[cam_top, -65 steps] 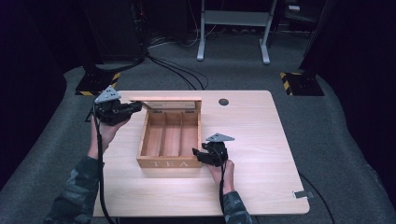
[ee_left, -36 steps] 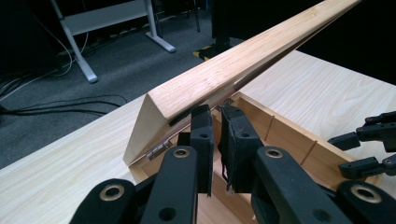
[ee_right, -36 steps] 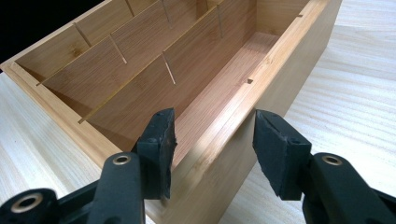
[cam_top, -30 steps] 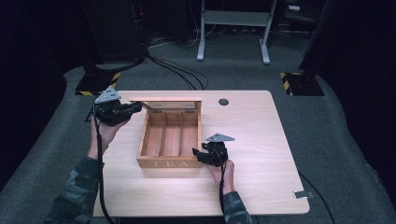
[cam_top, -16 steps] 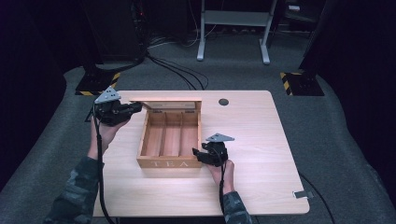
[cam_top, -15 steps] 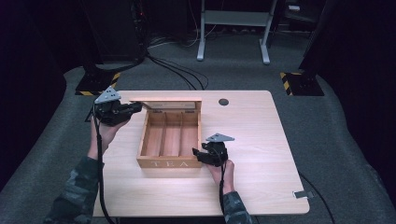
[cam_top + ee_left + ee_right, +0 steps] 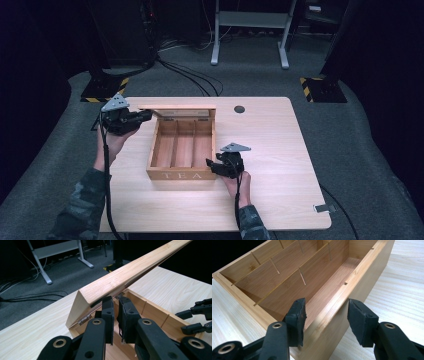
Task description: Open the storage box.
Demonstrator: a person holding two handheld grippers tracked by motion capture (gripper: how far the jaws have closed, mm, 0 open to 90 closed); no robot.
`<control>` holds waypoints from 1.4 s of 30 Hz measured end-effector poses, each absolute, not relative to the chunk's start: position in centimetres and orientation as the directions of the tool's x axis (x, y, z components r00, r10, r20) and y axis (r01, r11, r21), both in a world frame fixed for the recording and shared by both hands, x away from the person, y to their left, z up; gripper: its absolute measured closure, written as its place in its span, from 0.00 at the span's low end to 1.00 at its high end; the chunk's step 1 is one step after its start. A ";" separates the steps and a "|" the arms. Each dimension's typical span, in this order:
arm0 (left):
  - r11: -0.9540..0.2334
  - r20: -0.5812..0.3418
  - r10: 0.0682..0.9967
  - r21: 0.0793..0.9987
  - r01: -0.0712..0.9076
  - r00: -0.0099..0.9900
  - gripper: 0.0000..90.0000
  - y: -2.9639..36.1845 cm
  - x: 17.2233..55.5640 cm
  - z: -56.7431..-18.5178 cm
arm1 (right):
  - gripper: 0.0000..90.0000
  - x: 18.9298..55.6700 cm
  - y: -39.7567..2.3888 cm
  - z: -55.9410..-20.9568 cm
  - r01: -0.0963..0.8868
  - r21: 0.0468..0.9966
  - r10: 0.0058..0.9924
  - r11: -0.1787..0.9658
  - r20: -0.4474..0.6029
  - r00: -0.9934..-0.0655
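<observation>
An open wooden tea box [image 7: 180, 175] with three empty long compartments stands mid-table, its lid [image 7: 177, 107] raised at the back. My left gripper [image 7: 149, 115] is at the lid's left end. In the left gripper view its jaws [image 7: 117, 307] stand almost together, closed on the lower edge of the tilted lid [image 7: 125, 275]. My right gripper [image 7: 211, 165] is at the box's front right corner. Its jaws [image 7: 327, 305] straddle the box's right wall [image 7: 329, 315], one pad inside and one outside, gripping it. Farther off, the right gripper [image 7: 186, 321] shows at the box rim [image 7: 140, 296].
A dark round grommet [image 7: 239, 108] sits in the tabletop behind the box, and a small metal clip [image 7: 324, 207] lies at the front right corner. Cables [image 7: 190, 75] and a white stand [image 7: 250, 20] are on the floor beyond the far edge.
</observation>
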State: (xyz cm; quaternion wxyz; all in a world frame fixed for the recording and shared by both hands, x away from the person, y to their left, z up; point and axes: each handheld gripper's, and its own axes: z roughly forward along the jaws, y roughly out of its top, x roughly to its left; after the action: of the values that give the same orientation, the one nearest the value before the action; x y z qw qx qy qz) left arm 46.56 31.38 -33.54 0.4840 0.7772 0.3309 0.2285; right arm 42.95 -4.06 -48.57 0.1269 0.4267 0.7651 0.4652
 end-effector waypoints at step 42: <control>-0.292 0.045 0.744 0.919 0.264 0.667 0.88 30.5 40.5 -42.1 | 0.55 42.9 -4.0 -48.5 0.536 0.820 0.776 0.201 0.200 -0.598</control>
State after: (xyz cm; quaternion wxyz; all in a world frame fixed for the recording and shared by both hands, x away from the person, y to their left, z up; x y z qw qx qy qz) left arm 40.47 30.46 -42.11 0.4961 0.7664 0.3287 0.2420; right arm 42.85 -4.00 -48.54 0.1296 0.4294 0.7641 0.4636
